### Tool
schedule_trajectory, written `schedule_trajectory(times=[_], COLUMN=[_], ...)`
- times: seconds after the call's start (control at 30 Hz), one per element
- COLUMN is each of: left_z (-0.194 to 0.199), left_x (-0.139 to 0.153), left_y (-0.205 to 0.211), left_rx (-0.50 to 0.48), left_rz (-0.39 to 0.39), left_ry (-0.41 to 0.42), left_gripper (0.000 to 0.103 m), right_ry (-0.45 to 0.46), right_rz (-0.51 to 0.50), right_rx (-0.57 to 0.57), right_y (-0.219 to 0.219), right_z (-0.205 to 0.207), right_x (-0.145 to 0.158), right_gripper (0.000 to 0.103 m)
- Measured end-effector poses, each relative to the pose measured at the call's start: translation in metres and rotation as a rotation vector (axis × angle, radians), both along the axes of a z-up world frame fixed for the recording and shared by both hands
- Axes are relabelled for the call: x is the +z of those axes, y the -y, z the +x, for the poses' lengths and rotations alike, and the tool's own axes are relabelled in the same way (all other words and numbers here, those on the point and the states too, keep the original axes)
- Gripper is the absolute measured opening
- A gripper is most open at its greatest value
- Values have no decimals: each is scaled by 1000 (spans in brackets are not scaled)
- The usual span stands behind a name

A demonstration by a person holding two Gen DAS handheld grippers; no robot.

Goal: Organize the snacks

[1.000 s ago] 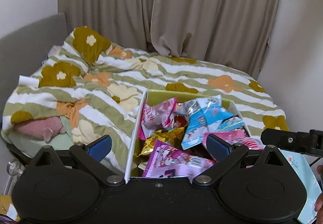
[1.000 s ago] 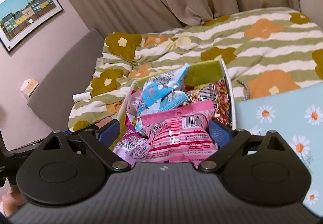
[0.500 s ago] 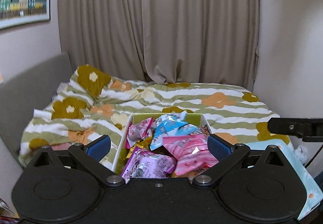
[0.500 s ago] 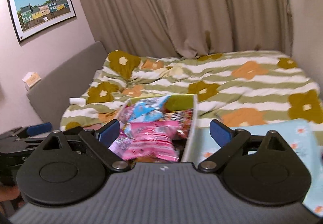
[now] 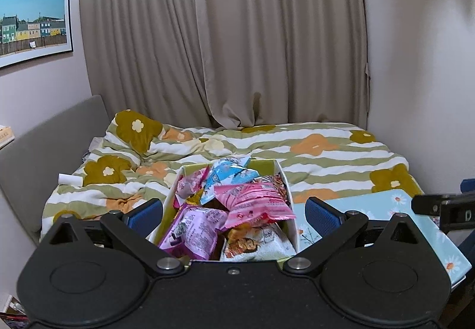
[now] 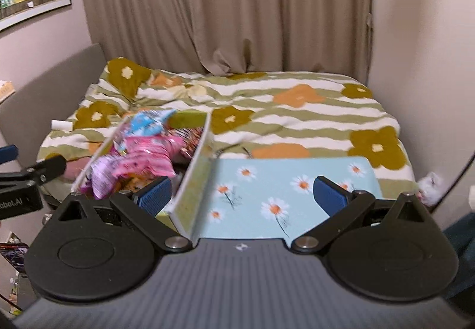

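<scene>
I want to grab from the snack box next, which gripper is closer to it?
Left. The left gripper is open directly over the snack box; the right gripper is open beside it, mostly over the daisy-print board.

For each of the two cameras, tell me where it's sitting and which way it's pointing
Left wrist: on the left gripper, facing forward over the snack box toward bed and curtains; its open blue-padded fingers show.
Right wrist: on the right gripper, aimed further right over the daisy-print board; its open fingers straddle the box wall.
Shared: snack box, pink snack packet, floral duvet, framed picture; each glimpses the other gripper.
</scene>
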State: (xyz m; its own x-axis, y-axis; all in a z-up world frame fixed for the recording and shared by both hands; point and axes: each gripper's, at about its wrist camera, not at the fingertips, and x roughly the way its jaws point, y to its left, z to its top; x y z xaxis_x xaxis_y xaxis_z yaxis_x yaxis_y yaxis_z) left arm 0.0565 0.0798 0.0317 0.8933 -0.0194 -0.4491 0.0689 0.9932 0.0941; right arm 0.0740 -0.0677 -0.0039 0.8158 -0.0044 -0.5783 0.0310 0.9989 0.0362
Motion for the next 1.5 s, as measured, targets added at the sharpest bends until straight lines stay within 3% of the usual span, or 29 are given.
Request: schedule_trajectory(times=[0.3,1.5], left_z=[-12,-13], left_x=[-6,-13], left_y=[9,20], left_rx=[-18,-37], left_rz=[-2,5], left_ry=[-15,-38], left_gripper=[103,103], right_ry=[-36,-39], right_rz=[-18,4], right_rx=[-34,-66], right_y=[13,27], right_z=[-16,-17], right_x=[-14,-15], right_gripper=[103,103])
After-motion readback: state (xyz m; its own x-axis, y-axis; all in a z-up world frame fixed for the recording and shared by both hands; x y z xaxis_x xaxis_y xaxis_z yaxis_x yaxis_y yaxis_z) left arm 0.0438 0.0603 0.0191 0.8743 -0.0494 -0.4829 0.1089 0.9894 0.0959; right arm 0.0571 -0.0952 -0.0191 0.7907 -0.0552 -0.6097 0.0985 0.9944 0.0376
